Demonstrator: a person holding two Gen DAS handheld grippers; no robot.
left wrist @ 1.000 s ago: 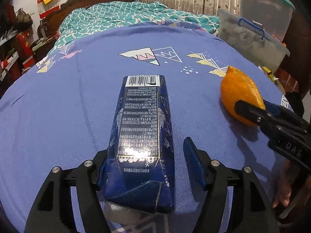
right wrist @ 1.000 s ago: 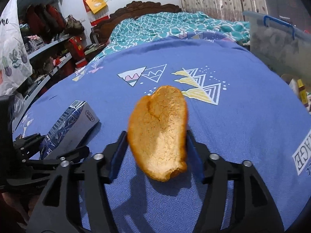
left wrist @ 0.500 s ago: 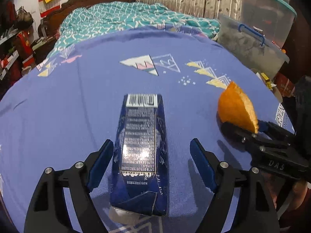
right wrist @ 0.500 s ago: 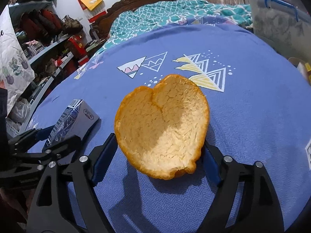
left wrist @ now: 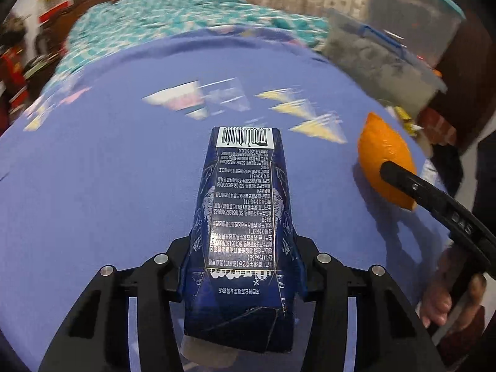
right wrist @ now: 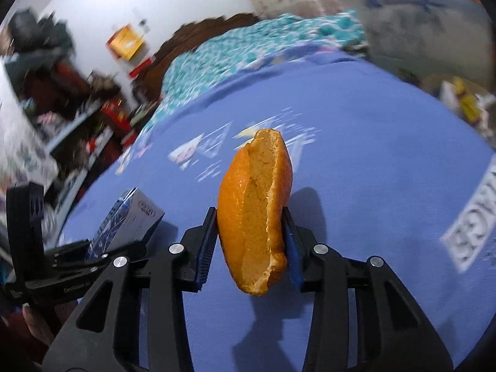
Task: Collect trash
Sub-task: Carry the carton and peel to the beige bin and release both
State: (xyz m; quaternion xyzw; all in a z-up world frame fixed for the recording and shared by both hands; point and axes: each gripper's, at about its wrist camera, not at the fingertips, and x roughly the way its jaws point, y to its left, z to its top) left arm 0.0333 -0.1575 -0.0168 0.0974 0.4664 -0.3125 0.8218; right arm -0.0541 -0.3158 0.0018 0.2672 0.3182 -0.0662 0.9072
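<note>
Holding both pieces of trash at once, the person risks to lose one of them. The orange peel [right wrist: 255, 214] is curved and thin, so it could fold or slip out if the squeeze is uneven. The dark blue carton [left wrist: 245, 232] is long and reaches far forward of the grip, so it could tip down at a fast swing; the blurred background suggests quick motion.

The left hand-held gripper [left wrist: 243, 266] is clenched on the carton, pressing its two sides near the rear end, above the blue bed sheet [left wrist: 93, 170]. The right hand-held gripper [right wrist: 248, 241] is clenched on the peel, which stands on edge between the pads, its pale inside turned to the right, above the sheet.
</note>
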